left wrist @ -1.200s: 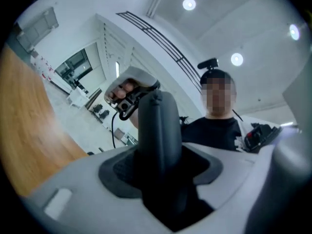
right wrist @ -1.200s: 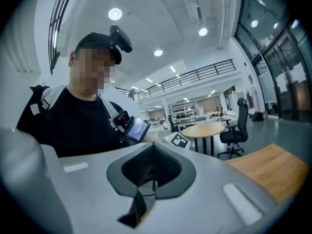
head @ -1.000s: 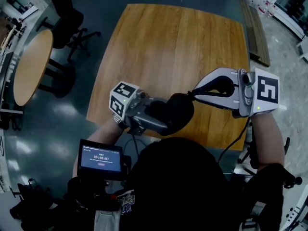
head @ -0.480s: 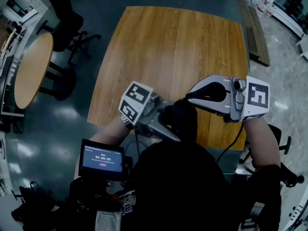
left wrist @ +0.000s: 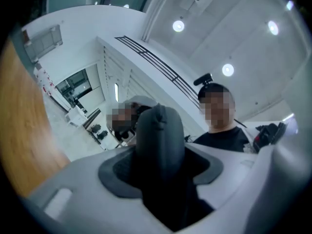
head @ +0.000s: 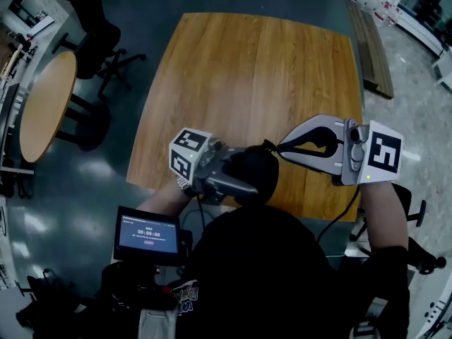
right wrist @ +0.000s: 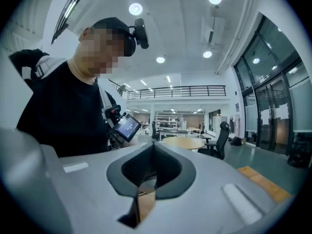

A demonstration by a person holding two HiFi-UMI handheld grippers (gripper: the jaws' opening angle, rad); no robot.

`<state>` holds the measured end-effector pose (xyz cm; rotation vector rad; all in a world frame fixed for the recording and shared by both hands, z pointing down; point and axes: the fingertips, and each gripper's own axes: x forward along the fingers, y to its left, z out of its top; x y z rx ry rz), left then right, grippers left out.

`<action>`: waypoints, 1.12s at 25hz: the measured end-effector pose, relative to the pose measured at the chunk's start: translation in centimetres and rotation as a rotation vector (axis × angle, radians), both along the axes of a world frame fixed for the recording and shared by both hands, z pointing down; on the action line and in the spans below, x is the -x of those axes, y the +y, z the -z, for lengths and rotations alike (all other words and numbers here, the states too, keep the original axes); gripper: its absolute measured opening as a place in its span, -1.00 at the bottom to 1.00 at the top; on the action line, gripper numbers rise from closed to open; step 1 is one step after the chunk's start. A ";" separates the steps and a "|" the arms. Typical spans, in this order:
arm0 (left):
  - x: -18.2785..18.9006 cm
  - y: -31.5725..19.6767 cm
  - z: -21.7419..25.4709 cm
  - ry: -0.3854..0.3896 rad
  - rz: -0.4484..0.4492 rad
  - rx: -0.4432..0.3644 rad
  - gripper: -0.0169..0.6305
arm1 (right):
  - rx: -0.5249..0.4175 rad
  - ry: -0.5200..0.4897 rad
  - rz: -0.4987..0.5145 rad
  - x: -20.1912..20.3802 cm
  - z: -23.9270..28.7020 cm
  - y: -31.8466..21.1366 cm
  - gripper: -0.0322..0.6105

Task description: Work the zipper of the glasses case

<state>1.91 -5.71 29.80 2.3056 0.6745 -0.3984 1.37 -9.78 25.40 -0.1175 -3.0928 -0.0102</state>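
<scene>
- The glasses case (head: 253,174) is a black, rounded, soft-looking shell with a matte surface. In the head view it sits over the near edge of the wooden desk (head: 254,76), close to the person's chest
- In the left gripper view the glasses case (left wrist: 158,130) stands on end between the jaws as a dark, smooth hump. It narrows to a rounded top with a small crease at the crown, and it fills the gap from pad to pad
- The left gripper (head: 240,181) comes in from the left. Its jaws are spread wide around the body of the case and have just been closing, and the pads press on both sides of it
- The right gripper (head: 279,147) reaches in from the right. Its jaws are fully together, as the right gripper view (right wrist: 152,172) shows: the two dark pads meet, with only a thin sliver of desk showing below them
- The right gripper's tips reach the upper right edge of the case, where a small dark pull tab (head: 267,145) sticks up. Whether that tab is pinched between the closed jaws I cannot tell
</scene>
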 end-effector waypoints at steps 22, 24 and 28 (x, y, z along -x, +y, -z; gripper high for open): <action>2.3 -3.5 0.3 0.068 0.183 0.132 -0.16 | -0.210 0.002 -0.285 0.3 -2.6 -0.8 -0.85; 2.3 -3.5 0.2 0.059 0.185 0.129 -0.16 | -0.214 0.011 -0.273 0.5 -2.7 -0.6 -0.84; 2.3 -3.5 -0.3 0.044 0.190 0.127 -0.16 | -0.211 0.003 -0.306 0.5 -2.8 -1.3 -0.86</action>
